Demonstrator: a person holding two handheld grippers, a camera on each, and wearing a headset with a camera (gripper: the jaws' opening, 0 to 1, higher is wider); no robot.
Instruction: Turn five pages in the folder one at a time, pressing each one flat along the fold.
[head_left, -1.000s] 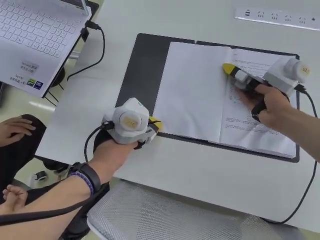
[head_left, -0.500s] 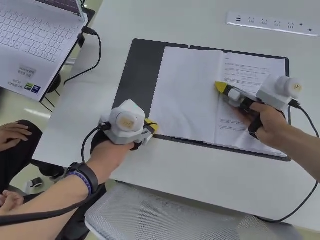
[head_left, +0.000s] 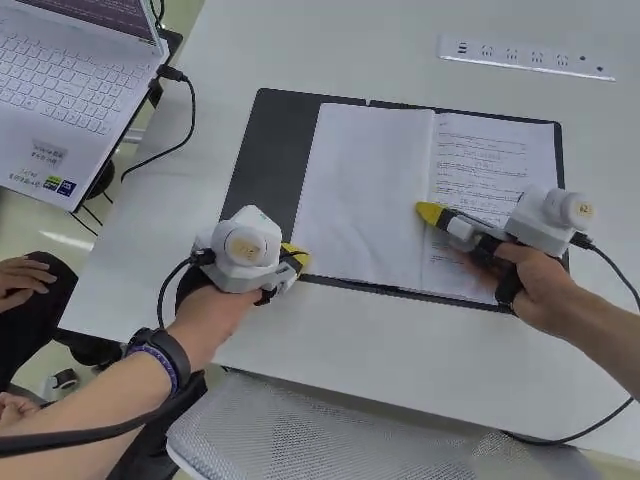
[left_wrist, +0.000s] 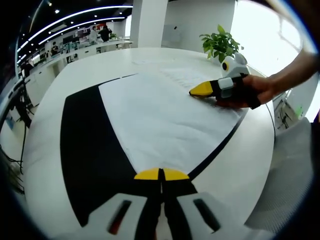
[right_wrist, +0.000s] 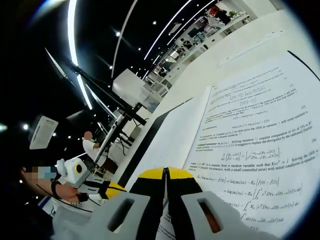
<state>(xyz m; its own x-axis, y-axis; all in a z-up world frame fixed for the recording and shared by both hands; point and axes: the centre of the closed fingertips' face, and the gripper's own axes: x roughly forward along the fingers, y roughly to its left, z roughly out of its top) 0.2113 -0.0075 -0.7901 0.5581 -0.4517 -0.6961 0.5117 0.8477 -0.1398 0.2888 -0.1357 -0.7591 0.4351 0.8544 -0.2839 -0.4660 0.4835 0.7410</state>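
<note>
— Where are we finding the folder?
— We are seeing the folder (head_left: 268, 150) lying open in the middle of the tabletop (head_left: 400, 340), with its black cover showing along the left side. It is holding a blank page (head_left: 365, 190) left of the fold and a printed page (head_left: 495, 160) right of it.
— And how are we holding our claws?
— We are pressing the right gripper (head_left: 428, 212) onto the printed page just beside the fold, its yellow tips clenched together with nothing between them. We are holding the left gripper (head_left: 296, 258) at the blank page's near left corner, its jaws likewise closed on nothing.
— Are we reading anything?
— In the right gripper view we are making out lines of text and formulas, among them "is a sample from a random variable". The stickers on the laptop (head_left: 60, 90) by the tabletop's left edge are coming out too small to read. A power strip (head_left: 525, 58) is lying near the far edge.
</note>
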